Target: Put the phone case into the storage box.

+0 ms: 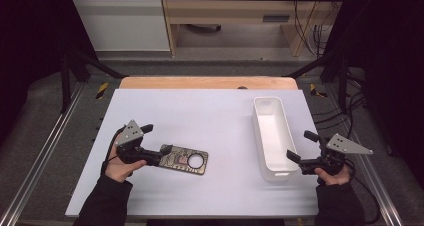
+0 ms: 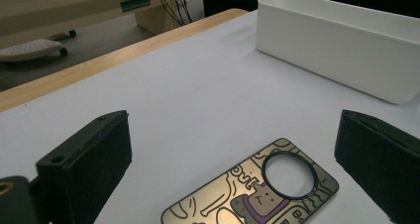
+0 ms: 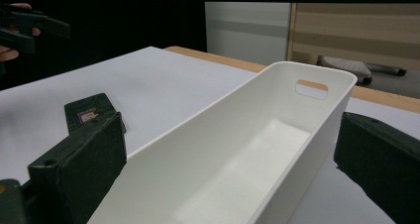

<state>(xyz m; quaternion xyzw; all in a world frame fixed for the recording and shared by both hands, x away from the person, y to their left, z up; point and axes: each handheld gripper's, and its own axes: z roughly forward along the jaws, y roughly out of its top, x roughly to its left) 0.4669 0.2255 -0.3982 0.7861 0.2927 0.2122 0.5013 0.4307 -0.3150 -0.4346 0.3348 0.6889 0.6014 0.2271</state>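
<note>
I see the phone case (image 1: pixel 184 159) lying flat on the desk (image 1: pixel 200 116), near the front edge and a bit toward the left side. It is dark with cartoon drawings and has a round hole (image 2: pixel 288 175) near one end. My left tongs (image 1: pixel 150 145) are right at the case's left end. In the left gripper view the two black jaws stand wide apart, one on each side of the case, and they are not gripping it. I cannot tell if a jaw touches the case.

The white bin (image 1: pixel 272 136) is a long box that sits by the right edge of the desk, well apart from the case. It has a slot handle (image 3: pixel 311 88) in its far end wall. My right tongs (image 1: pixel 302 146) are at the bin's front right corner. Their jaws are spread wide too, and the bin's near end sits between them, not squeezed.
</note>
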